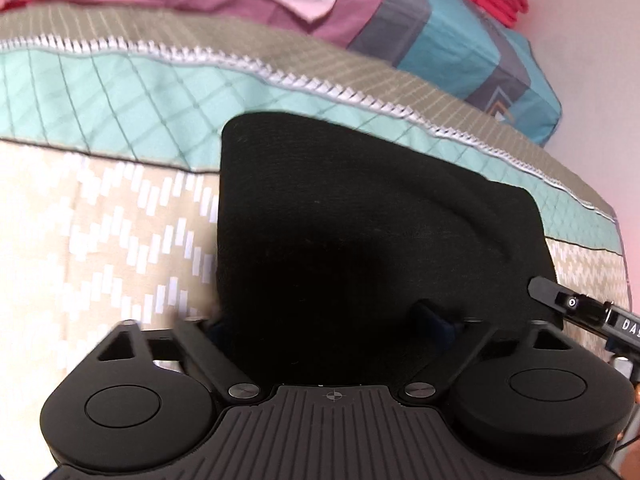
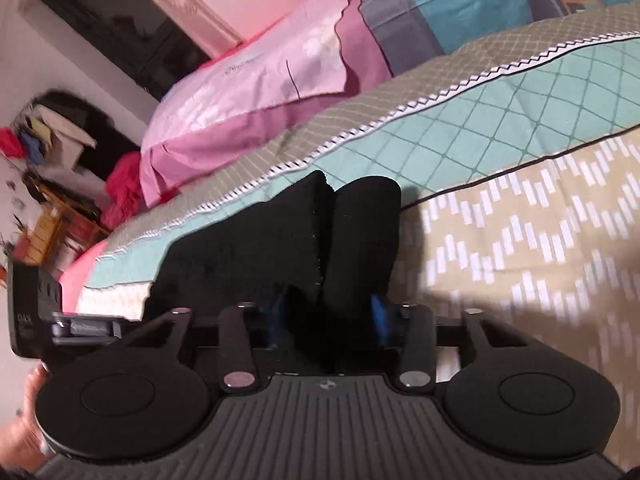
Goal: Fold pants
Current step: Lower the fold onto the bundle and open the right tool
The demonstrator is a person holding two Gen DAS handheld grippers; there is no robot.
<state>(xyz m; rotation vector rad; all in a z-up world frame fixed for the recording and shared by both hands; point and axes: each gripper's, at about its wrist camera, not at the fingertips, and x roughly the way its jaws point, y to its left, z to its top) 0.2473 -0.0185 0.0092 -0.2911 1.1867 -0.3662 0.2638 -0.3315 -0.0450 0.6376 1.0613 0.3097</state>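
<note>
Downward, both tilted: left gripper [image 1: 332, 320], right gripper [image 2: 326, 312], black pants [image 1: 360, 220].

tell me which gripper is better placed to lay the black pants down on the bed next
Neither clearly; both carry them. The right gripper has bunched black pants between its fingers, and the left gripper has the wide panel draped over its jaws above the bedspread.

Two wrist fisheyes, each looking down along its own tongs at a bed from close range.

The left wrist view faces steeply down over black pants [image 1: 360, 240] filling mid-frame, bedspread [image 1: 100, 220] at left, pillows across the top. The right wrist view is rolled, so the bed [image 2: 520, 240] slants toward the upper right, the room's wall at upper left. Both share the pants [image 2: 280, 248], the teal-banded bedspread and the pink pillow [image 2: 248, 92].
</note>
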